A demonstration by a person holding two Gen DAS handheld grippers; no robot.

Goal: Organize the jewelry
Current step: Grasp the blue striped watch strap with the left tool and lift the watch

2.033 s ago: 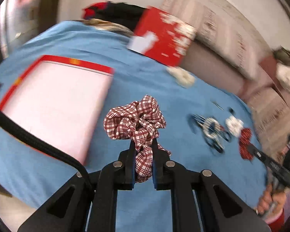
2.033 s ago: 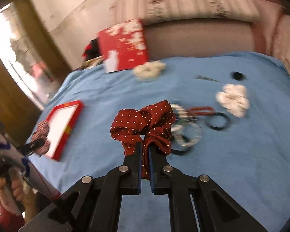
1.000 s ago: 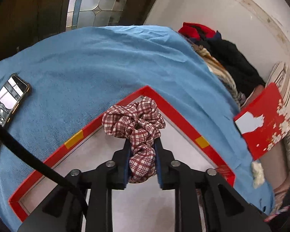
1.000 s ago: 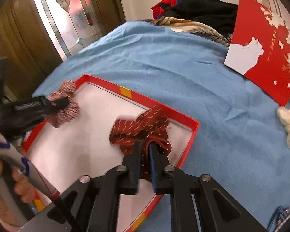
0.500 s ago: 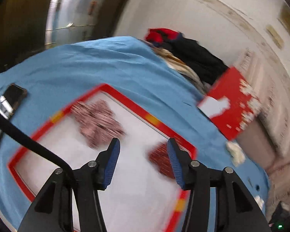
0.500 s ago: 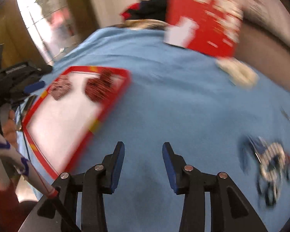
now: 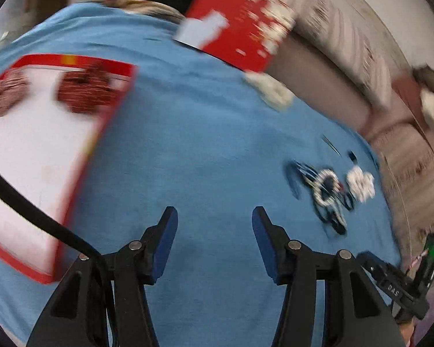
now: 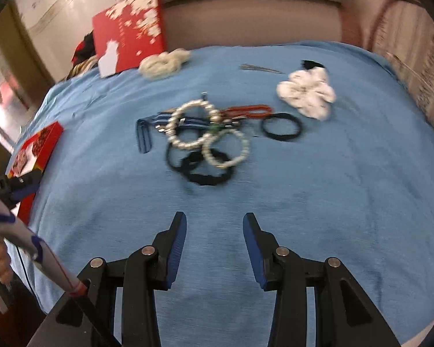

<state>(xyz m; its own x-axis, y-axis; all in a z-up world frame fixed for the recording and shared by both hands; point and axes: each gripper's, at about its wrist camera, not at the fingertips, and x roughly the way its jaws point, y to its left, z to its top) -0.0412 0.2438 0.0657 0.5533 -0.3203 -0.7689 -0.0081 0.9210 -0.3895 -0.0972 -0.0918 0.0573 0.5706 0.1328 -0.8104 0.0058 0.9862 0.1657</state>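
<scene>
Your jewelry pile (image 8: 207,137) (pearl bracelets, black bands, red beads) lies mid blue cloth (image 8: 303,202), white scrunchie (image 8: 306,92) near it at right. Two red scrunchies (image 7: 85,94) sit inside the red-rimmed tray (image 7: 110,121) at far left. Your left gripper (image 7: 214,217) and right gripper (image 8: 214,222) both gape wide, holding nothing, over bare cloth.

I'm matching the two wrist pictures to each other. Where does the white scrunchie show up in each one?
Left wrist: white scrunchie at far right, just right of the pile of bracelets.
Right wrist: white scrunchie at upper right, beyond the black hair tie.
Shared landmark: the upright red box lid at the back of the blue cloth.
</scene>
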